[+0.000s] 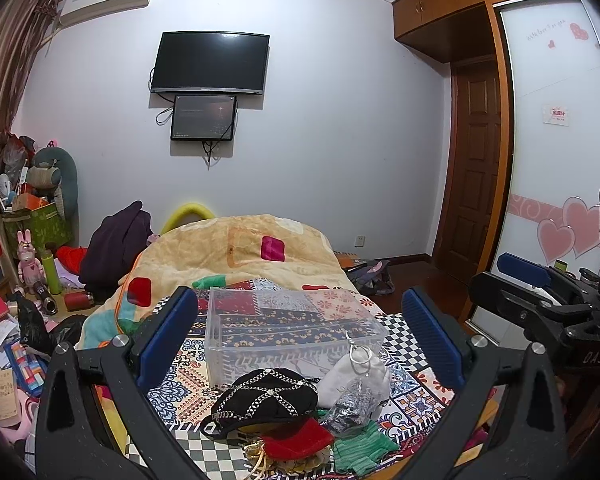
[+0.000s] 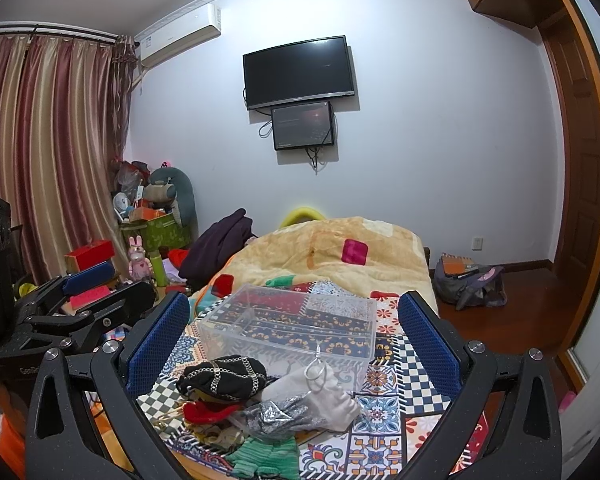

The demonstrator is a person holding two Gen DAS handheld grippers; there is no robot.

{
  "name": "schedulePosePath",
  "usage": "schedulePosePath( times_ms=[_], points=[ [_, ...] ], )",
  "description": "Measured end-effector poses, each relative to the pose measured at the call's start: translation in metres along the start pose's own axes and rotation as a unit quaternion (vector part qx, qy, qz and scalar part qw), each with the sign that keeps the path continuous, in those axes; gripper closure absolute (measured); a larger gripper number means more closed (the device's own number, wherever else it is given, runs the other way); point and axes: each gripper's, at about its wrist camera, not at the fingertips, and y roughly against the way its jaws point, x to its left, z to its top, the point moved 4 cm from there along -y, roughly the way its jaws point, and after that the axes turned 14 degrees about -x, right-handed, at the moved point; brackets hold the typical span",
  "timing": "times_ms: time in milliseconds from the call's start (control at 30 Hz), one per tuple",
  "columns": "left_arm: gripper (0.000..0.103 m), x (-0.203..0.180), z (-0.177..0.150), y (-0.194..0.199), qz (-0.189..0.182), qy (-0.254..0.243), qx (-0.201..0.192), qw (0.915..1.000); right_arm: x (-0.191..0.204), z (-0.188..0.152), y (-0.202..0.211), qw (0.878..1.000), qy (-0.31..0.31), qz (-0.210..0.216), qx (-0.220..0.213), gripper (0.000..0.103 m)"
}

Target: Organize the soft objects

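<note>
I hold my left hand-held gripper above the near end of the bed, its blue-padded fingers spread wide with nothing between them. My right hand-held gripper hangs beside it in the same way, jaws apart and empty; each one shows at the edge of the other's view. On the patterned bed cover, a clear plastic box sits open and holds nothing. Just in front of it, nearer to me, lies the heap of soft things: a black cap with silver trim on the left, a white pouch with a metal ring on the right touching the box's front wall, a silvery glitter piece in clear wrap resting against the pouch, a red pouch under the cap's edge, and a green knitted piece closest to me. A yellow blanket is bunched beyond the box.
</note>
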Motion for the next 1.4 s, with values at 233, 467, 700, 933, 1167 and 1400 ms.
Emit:
schedulePosePath(
  times_ms=[233,467,700,933,1167,1400],
  points=[
    [0.000,0.000,0.000,0.000,-0.001,0.000,0.001,1.0000,0.000,-0.001,0.000,1.000,0.001,0.001,0.000,0.000],
    [0.000,0.000,-0.001,-0.001,-0.002,0.004,0.005,1.0000,0.000,-0.002,0.000,1.000,0.001,0.001,0.000,0.000],
    [0.000,0.003,-0.001,-0.001,-0.002,0.008,0.004,1.0000,-0.001,-0.007,-0.003,1.000,-0.003,-0.001,0.007,0.000],
    [0.000,0.015,-0.014,-0.014,0.014,0.006,0.017,0.9997,-0.016,-0.028,-0.023,0.999,-0.009,-0.010,0.043,0.000],
    [0.017,0.036,-0.055,-0.044,0.014,0.022,0.090,0.9956,-0.036,-0.079,-0.057,0.992,-0.030,-0.014,0.125,0.009],
    [0.027,0.048,-0.103,-0.070,0.000,0.058,0.165,0.9846,-0.049,-0.111,-0.073,0.979,-0.062,-0.010,0.192,0.021]
  ],
)
